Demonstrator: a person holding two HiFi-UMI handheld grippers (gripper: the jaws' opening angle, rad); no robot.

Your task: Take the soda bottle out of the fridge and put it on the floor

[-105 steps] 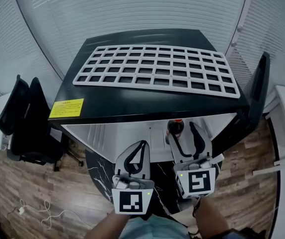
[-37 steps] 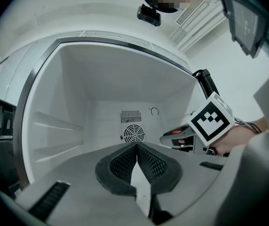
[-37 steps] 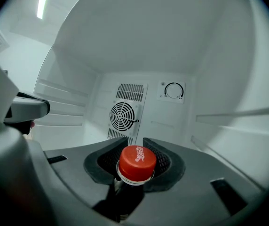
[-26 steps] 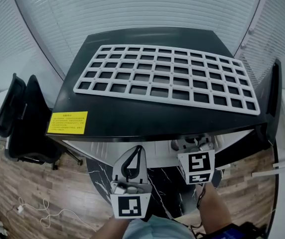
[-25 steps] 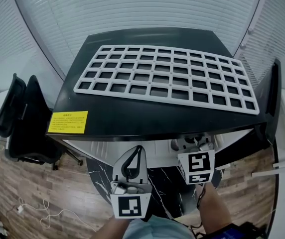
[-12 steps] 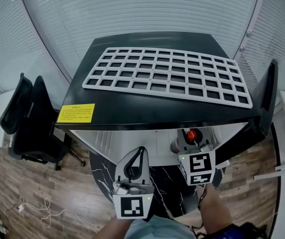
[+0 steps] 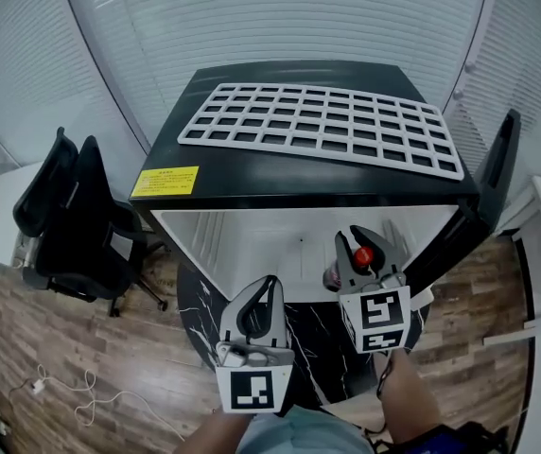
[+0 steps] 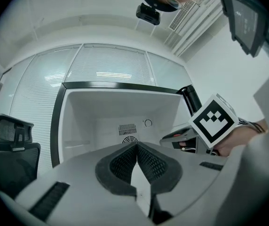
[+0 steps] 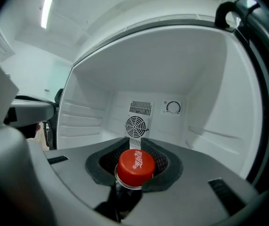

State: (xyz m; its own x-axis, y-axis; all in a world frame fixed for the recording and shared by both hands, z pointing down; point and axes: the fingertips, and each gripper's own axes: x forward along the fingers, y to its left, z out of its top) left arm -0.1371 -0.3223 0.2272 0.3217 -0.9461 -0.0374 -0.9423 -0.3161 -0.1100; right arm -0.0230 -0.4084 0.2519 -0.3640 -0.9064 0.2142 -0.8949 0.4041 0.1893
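1. drawn back from under the front edge of the fridge since a second ago, the right gripper is now seen in front of the open compartment. the soda bottle, hidden then, is shown by its red cap.
2. the bottle's neck is clamped between the right gripper's pads just under the cap. in the right gripper view the cap is seen between the jaws, with the fridge's white inside bare behind it.
3. the left gripper is held beside the right one, in front of the fridge's lower edge. its jaws are pressed together on nothing, as the left gripper view shows.
4. the taking-out is judged to be nearly or fully done: the bottle is gripped, hangs upright and is carried at the mouth of the compartment, no longer deep within it.
5. the second half is not yet done: the bottle is to be lowered onto the floor in front of the fridge, stood upright and released.
6. the fridge door is left open at the right edge, clear of the way down.
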